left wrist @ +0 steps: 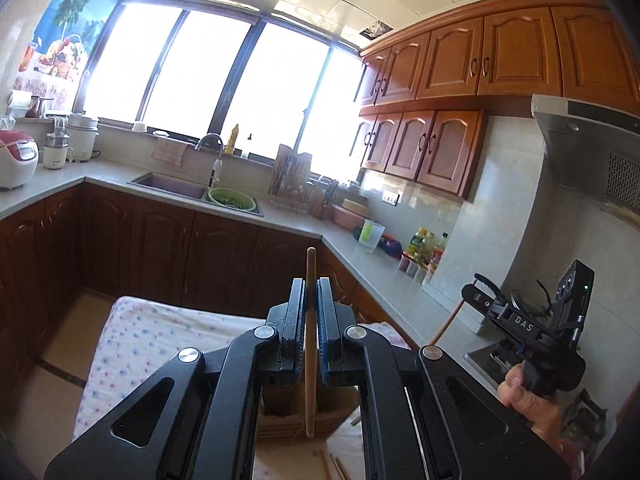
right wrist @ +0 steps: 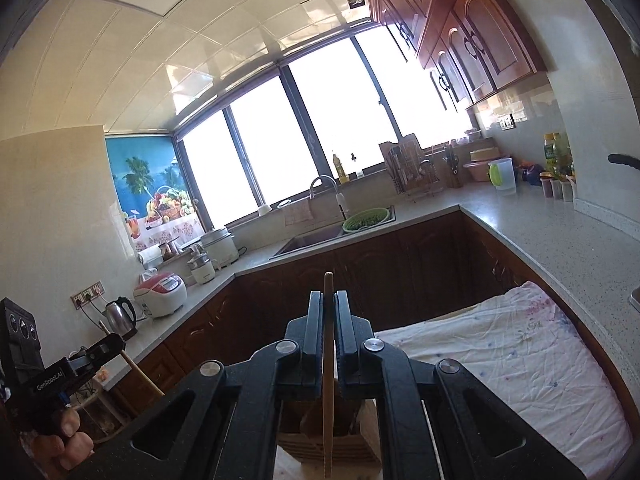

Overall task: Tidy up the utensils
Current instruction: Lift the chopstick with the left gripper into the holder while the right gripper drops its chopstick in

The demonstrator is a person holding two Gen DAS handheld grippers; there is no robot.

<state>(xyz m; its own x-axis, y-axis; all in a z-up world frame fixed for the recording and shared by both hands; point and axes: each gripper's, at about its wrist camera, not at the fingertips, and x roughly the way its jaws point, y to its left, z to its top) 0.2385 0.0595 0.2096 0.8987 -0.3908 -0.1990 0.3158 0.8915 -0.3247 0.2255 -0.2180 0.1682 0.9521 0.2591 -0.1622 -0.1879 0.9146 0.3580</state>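
Here each hand-held gripper, left (left wrist: pixel 310 292) and right (right wrist: pixel 329 304), clamps a chopstick (left wrist: pixel 309 360).

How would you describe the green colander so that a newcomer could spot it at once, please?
Start at the big window and drop to the sink under the curved tap. The green colander sits in the sink's right side; it is the only bright green, round, perforated bowl there.
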